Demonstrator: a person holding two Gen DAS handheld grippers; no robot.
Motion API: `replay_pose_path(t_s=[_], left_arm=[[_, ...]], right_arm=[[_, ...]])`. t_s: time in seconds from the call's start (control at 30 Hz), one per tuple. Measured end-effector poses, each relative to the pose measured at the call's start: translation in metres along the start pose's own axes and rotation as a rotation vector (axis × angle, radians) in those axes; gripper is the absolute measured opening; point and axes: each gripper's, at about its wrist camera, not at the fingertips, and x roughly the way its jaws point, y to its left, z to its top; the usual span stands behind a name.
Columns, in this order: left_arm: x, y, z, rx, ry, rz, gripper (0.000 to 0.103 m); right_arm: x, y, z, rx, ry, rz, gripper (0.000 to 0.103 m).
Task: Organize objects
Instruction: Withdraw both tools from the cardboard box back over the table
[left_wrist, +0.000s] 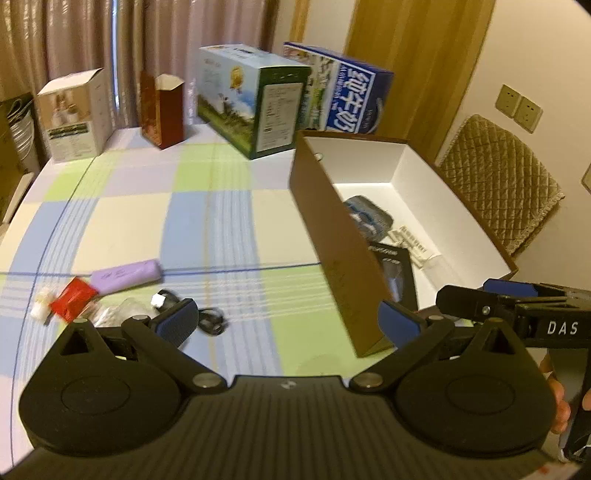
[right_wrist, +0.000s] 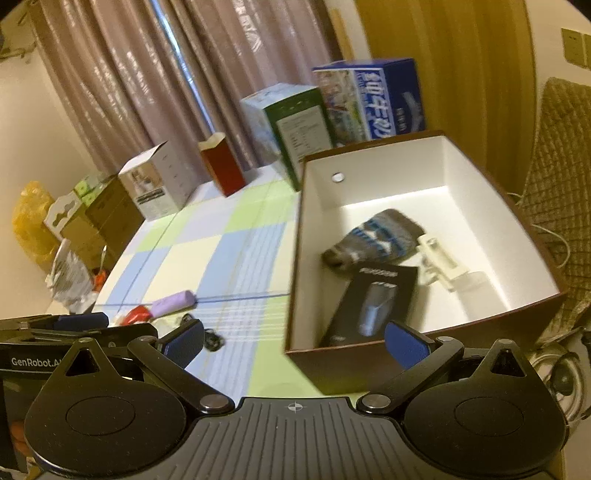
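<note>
The left gripper (left_wrist: 288, 323) hangs low over the checked tablecloth (left_wrist: 221, 221), its jaws spread wide and holding nothing; the right gripper (right_wrist: 293, 341) sits beside it at about the same height, aimed at the near wall of the brown box (right_wrist: 369, 363), jaws likewise wide and empty; in the left view it shows side-on at the right edge, with fingers (left_wrist: 557, 406) of the hand gripping its handle.

On the cloth, left of the left jaws, lie a small white piece (left_wrist: 41, 304), a red packet (left_wrist: 72, 299), a lilac case (left_wrist: 125, 275) and clear wrapping (left_wrist: 122, 312); a black cable (left_wrist: 210, 321) lies just past the left fingertip; none of these sits between the jaws.

The box stands open to the right; inside are a grey-blue pouch (right_wrist: 373, 236), a black booklet (right_wrist: 369, 302) and a white plastic part (right_wrist: 439, 258); its near corner falls between the right gripper's jaws, though contact cannot be judged.

Cartons (left_wrist: 255, 99) line the far table edge.
</note>
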Motion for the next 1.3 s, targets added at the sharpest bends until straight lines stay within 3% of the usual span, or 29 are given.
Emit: replay_pose_path(t_s=[0.83,1.3], left_arm=[[-0.034,0.095,-0.048,-0.092,0.051,0.099,0.102],[-0.034,0.135,-0.054,-0.139,0.097,0.162,0.102]], right_arm=[[0.059,0.088,-0.036,-0.092,0.143,0.093,0.101],[0.097,0.113,-0.045,-0.121,0.208,0.076,0.101]])
